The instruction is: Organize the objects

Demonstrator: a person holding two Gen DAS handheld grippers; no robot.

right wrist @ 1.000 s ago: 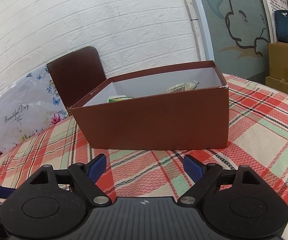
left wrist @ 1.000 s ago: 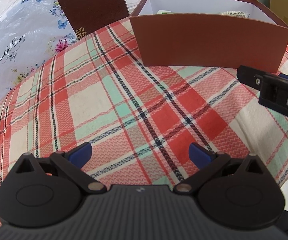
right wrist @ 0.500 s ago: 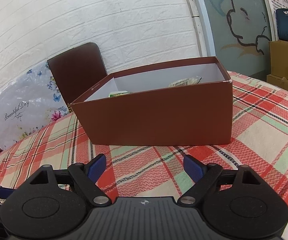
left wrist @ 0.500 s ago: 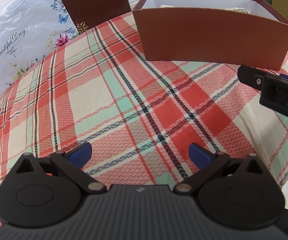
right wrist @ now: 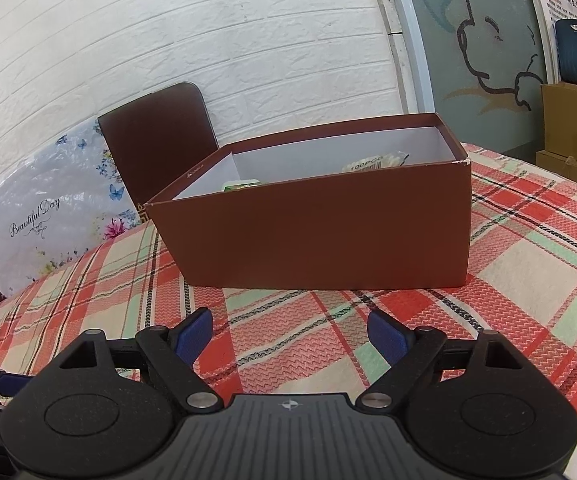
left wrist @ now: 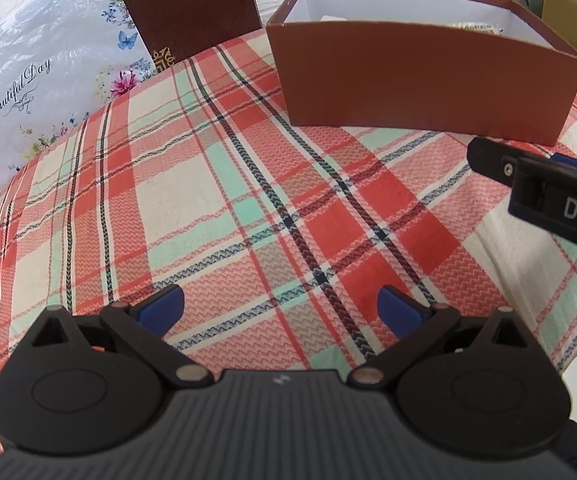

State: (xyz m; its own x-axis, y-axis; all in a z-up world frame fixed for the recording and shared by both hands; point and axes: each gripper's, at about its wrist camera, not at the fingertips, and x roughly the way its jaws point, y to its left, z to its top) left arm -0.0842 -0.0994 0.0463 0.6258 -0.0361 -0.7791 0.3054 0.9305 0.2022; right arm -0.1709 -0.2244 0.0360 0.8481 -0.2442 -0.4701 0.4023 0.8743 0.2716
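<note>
A brown open box (left wrist: 416, 84) with a white inside stands at the far side of the plaid tablecloth; it also shows in the right wrist view (right wrist: 328, 236). Inside it I see a green-topped packet (right wrist: 240, 186) and a bag marked 100PCS (right wrist: 372, 164). My left gripper (left wrist: 280, 308) is open and empty, low over the cloth, well short of the box. My right gripper (right wrist: 290, 330) is open and empty, facing the box's near wall. The right gripper's side shows at the right of the left wrist view (left wrist: 544, 196).
A dark brown chair (right wrist: 156, 140) stands behind the table at the box's left. A flowered "Beautiful Day" package (left wrist: 36, 68) leans against the white brick wall. Cardboard boxes (right wrist: 576, 136) sit on the floor at the right. The table's edge runs at the right (left wrist: 568, 332).
Both grippers have drawn back a little from the box and both views have tilted. Both stay open and empty. The box has not moved.
</note>
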